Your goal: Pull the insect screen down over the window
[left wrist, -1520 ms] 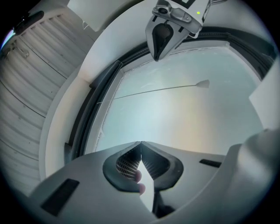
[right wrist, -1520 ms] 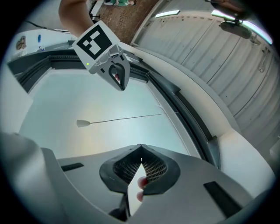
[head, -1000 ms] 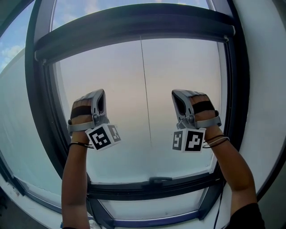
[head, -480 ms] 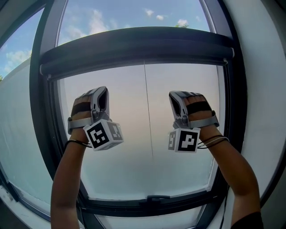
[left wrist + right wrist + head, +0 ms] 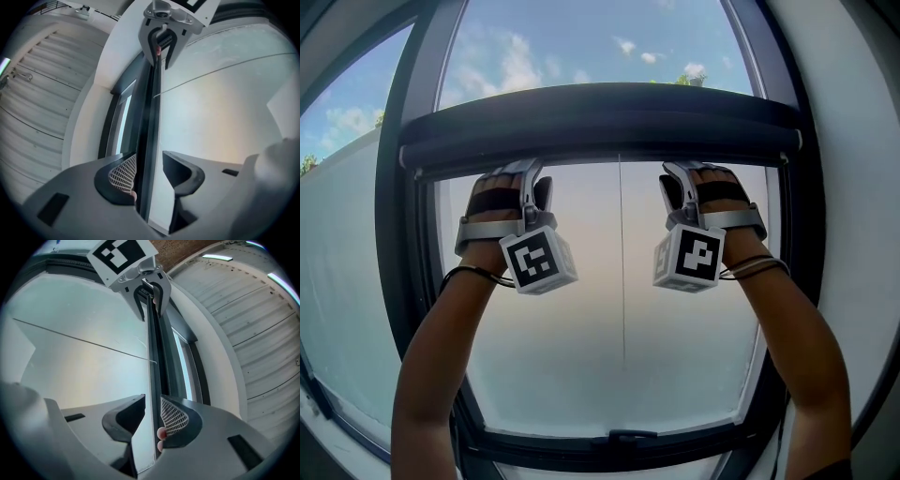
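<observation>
The insect screen's dark pull bar (image 5: pixel 600 117) runs across the top of the window, still rolled up under the sky. Both grippers are raised to its lower edge. My left gripper (image 5: pixel 530 174) straddles the bar (image 5: pixel 149 117), and its jaws have just been opening: one pad lies beside the bar, the other stands clear of it. My right gripper (image 5: pixel 680 174) also has the bar's edge (image 5: pixel 157 357) between its jaws. These have just been opening too, to a narrower gap. Each gripper view shows the other gripper further along the bar.
A dark window frame (image 5: pixel 403 281) encloses the frosted pane (image 5: pixel 675 337), with a thin vertical line (image 5: pixel 622 262) down its middle. A window handle (image 5: pixel 623 436) sits on the bottom rail. White wall flanks the frame on the right (image 5: pixel 853 234).
Both hands have risen from mid-pane up to the pull bar's lower edge. The head view has tilted upward, and more sky shows above the bar.
</observation>
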Demonstrator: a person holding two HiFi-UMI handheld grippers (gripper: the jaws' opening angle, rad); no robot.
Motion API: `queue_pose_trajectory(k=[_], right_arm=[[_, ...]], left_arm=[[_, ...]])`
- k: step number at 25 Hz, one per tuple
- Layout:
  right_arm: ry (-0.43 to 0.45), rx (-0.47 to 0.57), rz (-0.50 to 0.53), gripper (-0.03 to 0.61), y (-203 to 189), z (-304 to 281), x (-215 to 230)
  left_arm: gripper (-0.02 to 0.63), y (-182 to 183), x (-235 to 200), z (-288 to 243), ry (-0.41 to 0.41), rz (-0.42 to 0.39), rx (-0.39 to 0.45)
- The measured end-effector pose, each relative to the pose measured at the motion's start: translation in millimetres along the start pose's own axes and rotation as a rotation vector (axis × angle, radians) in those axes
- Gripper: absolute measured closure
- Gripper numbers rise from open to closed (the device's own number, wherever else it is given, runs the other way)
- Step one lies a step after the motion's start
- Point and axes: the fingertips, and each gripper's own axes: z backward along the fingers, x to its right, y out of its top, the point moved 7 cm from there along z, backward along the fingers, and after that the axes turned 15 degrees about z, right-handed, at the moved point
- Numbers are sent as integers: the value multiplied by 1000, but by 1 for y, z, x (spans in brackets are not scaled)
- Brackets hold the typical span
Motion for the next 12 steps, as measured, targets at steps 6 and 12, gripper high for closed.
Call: queue_pose_trajectory(k=[6,12], right_arm=[[21,-16,36,462,-9,-19,7],[67,-41,70,439,-16,-37,7]], left_arm=[[439,-6,-5,-17,-1,4,-21],[439,-3,-2,-31,7,-40,-30]])
